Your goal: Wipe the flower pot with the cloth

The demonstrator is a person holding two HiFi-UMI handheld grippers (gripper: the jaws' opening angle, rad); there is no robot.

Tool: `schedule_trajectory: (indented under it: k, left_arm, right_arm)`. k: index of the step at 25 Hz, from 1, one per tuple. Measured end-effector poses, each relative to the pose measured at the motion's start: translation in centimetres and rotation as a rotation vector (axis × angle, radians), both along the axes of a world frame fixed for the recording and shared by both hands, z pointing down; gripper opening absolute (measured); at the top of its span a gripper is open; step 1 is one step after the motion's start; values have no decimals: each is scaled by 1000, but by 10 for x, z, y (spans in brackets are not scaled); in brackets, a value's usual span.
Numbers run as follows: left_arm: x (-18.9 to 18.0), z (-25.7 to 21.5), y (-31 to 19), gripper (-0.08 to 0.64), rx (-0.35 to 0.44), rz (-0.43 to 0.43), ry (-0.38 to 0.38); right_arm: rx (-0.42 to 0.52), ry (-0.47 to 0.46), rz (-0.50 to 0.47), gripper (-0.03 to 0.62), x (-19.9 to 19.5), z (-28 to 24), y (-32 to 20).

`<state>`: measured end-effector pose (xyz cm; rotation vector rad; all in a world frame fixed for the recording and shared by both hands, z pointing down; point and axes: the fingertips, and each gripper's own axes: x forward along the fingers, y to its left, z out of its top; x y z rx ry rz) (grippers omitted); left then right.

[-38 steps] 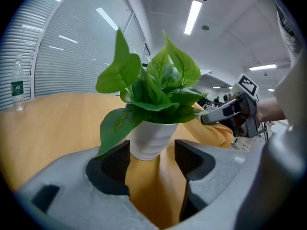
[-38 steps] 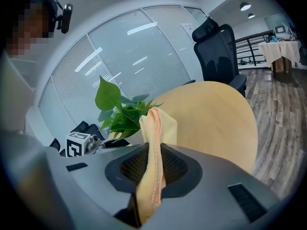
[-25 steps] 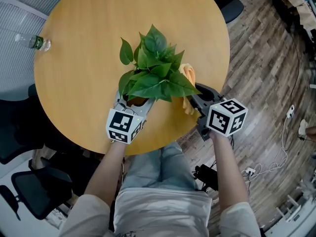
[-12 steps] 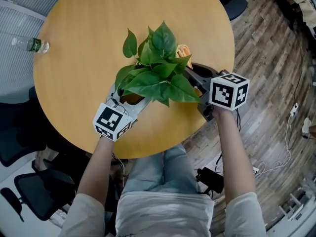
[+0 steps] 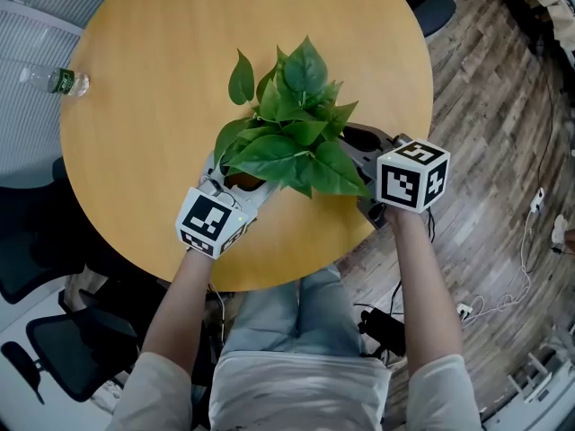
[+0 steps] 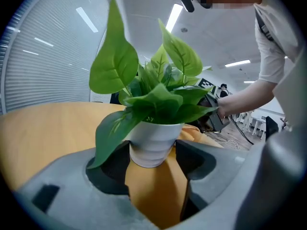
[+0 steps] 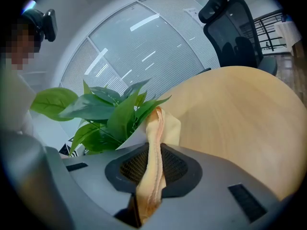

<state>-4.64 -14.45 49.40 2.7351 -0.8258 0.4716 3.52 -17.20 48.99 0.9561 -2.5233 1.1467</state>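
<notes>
1. The white flower pot (image 6: 151, 145), full of green leaves (image 5: 292, 124), stands on the round wooden table (image 5: 153, 106) near its front edge.
2. The left gripper (image 6: 152, 161) clasps the pot's base.
3. The right gripper (image 7: 151, 164) pinches the orange cloth (image 7: 156, 128), whose free end lies against the pot's side.
4. Wiping seems under way; next, slide the cloth around the pot wall while keeping the pot steady.

Round wooden table (image 5: 135, 160) set on plank floor (image 5: 485, 124); black office chair (image 5: 54, 353), slatted blinds (image 7: 144, 47) and lit ceiling strips (image 6: 175, 14) noted.
</notes>
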Motion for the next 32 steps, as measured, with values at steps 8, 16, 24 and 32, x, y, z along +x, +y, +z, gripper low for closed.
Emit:
schedule_trajectory:
  k: [8,16,24,32]
  left_arm:
    - [1,1,1,301,-17,-88,1]
    - [3,3,8,298,-38,-223,-7]
    - [9,4,19,296,-61,-341,-4]
    - [4,9,33,304,-49,-162,-66]
  right_arm:
    - [31,69,52,60,-2,6,27]
    - [38,115,55,60,-13,7,52]
    - [36,141,36,60,-14,8,66]
    - [28,118,50,60,-10,7,65]
